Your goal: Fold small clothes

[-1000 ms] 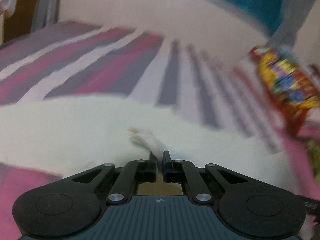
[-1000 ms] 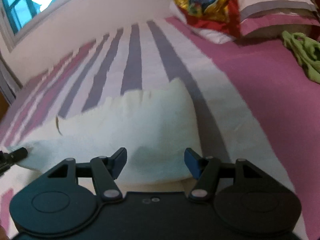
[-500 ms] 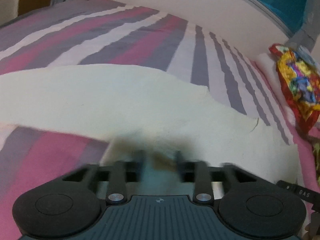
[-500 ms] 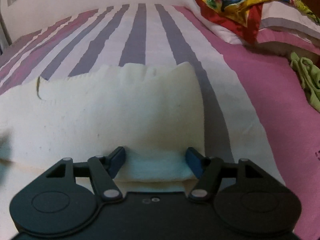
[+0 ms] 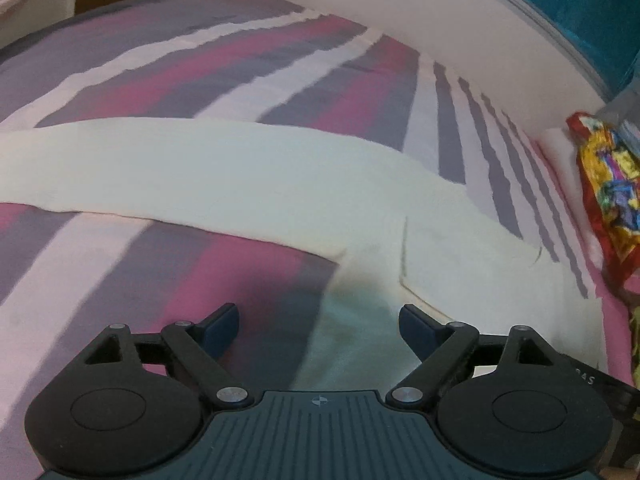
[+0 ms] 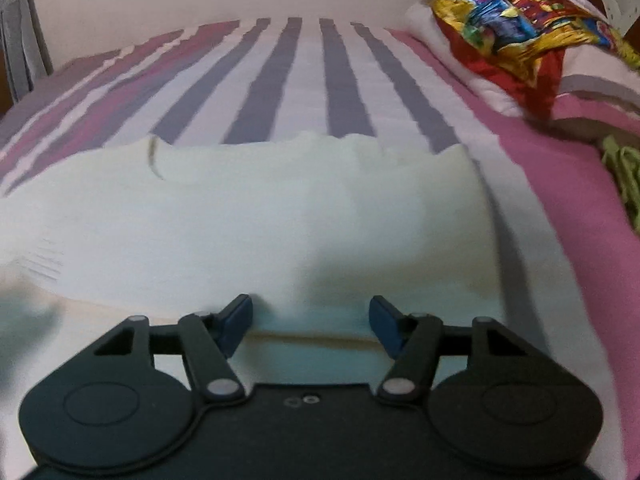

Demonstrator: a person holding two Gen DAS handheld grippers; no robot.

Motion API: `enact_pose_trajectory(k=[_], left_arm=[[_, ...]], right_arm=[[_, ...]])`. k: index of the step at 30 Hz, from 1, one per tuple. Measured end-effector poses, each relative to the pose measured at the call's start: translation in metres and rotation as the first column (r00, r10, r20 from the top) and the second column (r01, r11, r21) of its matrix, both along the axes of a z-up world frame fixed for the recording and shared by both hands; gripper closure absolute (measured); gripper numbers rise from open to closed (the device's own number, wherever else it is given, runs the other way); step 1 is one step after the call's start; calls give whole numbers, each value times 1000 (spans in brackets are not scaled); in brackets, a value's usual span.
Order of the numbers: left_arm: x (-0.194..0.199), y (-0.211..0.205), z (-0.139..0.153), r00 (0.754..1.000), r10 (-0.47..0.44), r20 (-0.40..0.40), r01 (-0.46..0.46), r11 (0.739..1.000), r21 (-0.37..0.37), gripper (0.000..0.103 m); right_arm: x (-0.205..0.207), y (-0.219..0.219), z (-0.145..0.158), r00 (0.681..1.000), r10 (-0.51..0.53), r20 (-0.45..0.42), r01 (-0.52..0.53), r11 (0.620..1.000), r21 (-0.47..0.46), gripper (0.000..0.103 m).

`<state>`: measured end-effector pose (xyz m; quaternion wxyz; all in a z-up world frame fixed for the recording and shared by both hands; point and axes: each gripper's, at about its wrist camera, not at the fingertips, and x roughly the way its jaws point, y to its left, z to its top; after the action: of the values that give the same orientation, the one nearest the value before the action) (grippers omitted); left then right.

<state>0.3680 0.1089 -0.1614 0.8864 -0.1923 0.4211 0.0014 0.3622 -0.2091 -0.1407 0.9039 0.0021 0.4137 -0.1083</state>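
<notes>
A white garment (image 5: 248, 176) lies spread flat across the striped bedspread (image 5: 224, 68). My left gripper (image 5: 319, 320) hovers low over its near edge. Its jaws are opening wide, and cloth lies under the right half of the gap with no pad pressing on it. In the right wrist view the same garment (image 6: 256, 216) fills the middle, with a folded near edge. My right gripper (image 6: 310, 318) stands open just above that fold. The cloth lies between its blue fingertips (image 6: 236, 320) and is not pinched.
A crumpled, brightly coloured cloth (image 6: 508, 20) lies on a striped pillow (image 6: 592, 84) at the far right, and it also shows in the left wrist view (image 5: 608, 188). A green cloth (image 6: 624, 176) lies on the pink strip of the bed. A pale wall (image 5: 400, 12) bounds the far side.
My left gripper was shut on a bit of the white cloth; it has let go, opened wide and slid sideways. The right gripper stayed open and moved over the garment's fold.
</notes>
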Motion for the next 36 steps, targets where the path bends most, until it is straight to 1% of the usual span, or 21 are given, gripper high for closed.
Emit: enact_pose_trajectory(k=[2, 4, 6, 7, 9, 10, 11, 14, 15, 17, 19, 22, 24, 27, 29, 30, 31, 33, 36], left_arm=[[-3, 11, 1, 1000, 11, -4, -11, 1000, 12, 16], [-5, 21, 1, 1000, 24, -2, -24, 1000, 6, 16], [-5, 28, -1, 999, 38, -6, -38, 999, 5, 16], [-5, 30, -1, 999, 45, -12, -45, 999, -4, 16], [-3, 33, -4, 999, 48, -21, -49, 998, -48, 16], [0, 30, -5, 999, 44, -22, -45, 996, -75, 16], [5, 26, -5, 999, 35, -18, -37, 994, -102, 16], [19, 2, -3, 1000, -5, 6, 6, 988, -156, 16], [24, -8, -1, 1000, -24, 16, 26, 988, -152, 16], [35, -32, 2, 997, -71, 41, 76, 990, -122, 16], [47, -52, 0, 993, -108, 51, 113, 987, -110, 17], [63, -71, -8, 994, -103, 26, 105, 990, -90, 17], [69, -74, -16, 996, -84, 7, 84, 991, -104, 17], [71, -77, -20, 997, -76, 20, 78, 990, -117, 17], [69, -77, -22, 997, -74, 25, 77, 988, -135, 48], [70, -77, -23, 997, -83, 13, 84, 986, -143, 73], [71, -78, -24, 996, -92, 8, 92, 984, -152, 81], [70, -81, -26, 995, -102, 12, 103, 985, -136, 81], [74, -81, -28, 995, -96, 19, 98, 987, -130, 81]], right_arm=[[2, 9, -1, 1000, 21, -10, -21, 1000, 8, 38], [3, 16, -1, 999, 38, -19, -38, 999, 0, 38], [5, 16, 2, 999, 42, -11, -42, 999, 29, 38], [5, 15, 4, 999, 37, -4, -37, 999, 38, 38], [7, 14, 8, 1000, 19, 14, -19, 999, 34, 38], [7, 15, 10, 999, 32, 24, -33, 998, 46, 38], [7, 16, 11, 998, 55, 30, -57, 996, 70, 37], [3, 16, 11, 998, 46, 34, -49, 995, 85, 37], [1, 15, 11, 998, 49, 35, -52, 994, 94, 37], [-3, 14, 11, 998, 48, 37, -51, 996, 76, 37], [-5, 10, 11, 998, 44, 43, -47, 996, 72, 37], [-7, -1, 14, 998, 22, 50, -26, 997, 78, 37], [-8, -9, 14, 999, 8, 50, -12, 996, 85, 37], [-9, -18, 12, 999, -17, 48, 14, 998, 65, 37], [-9, -25, 11, 998, -41, 52, 37, 997, 70, 37], [-8, -28, 11, 997, -55, 54, 52, 996, 70, 37], [-7, -31, 10, 996, -65, 53, 61, 995, 74, 37], [-6, -37, 8, 995, -84, 48, 78, 992, 101, 37], [-4, -37, 6, 996, -79, 43, 75, 993, 94, 37]])
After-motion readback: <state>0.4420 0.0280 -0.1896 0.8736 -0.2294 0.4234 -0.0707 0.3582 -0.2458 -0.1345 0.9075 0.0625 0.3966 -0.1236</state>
